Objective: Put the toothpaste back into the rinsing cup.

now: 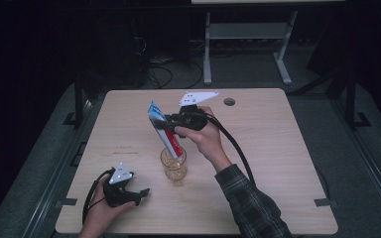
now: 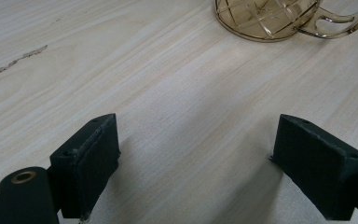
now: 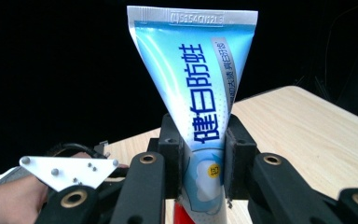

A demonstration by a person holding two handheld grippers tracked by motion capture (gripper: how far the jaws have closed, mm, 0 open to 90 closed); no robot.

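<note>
Blue-and-white plastic toothpaste tube (image 3: 196,98) was clamped at mid-length between the fingers (image 3: 171,158) of the right gripper (image 1: 167,122), its long axis tilted: crimped end up and to the upper left in the high view, red lower end dipping into the amber glass mug (image 1: 173,166) on the pale wooden desk (image 1: 278,148). The left gripper (image 1: 140,194) rested near the mug, fingers (image 2: 91,161) spread wide, grasping nothing.
</note>
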